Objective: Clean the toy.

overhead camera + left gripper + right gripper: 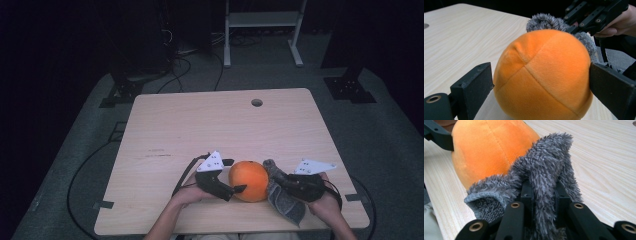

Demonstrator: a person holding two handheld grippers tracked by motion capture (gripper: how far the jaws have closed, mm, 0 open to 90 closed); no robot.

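An orange plush ball point(248, 180) rests on the wooden table point(210, 125) near its front edge. My left gripper point(236, 175) reaches in from the left; its jaws stand wide on either side of the ball point(541, 75), right at its sides without denting it. My right gripper point(280, 182) is on the ball's right, shut on a grey fuzzy cloth point(287, 205). In the right gripper view the cloth point(549, 157) bunches up between the jaws of that gripper point(542, 192) and leans against the ball point(491, 147). The cloth's lower end hangs toward the table edge.
A round cable hole point(257, 102) sits in the table's far side. Beyond the table stand a white frame point(262, 30) and dark stands on grey carpet, with cables point(80, 175) trailing on the floor at the left.
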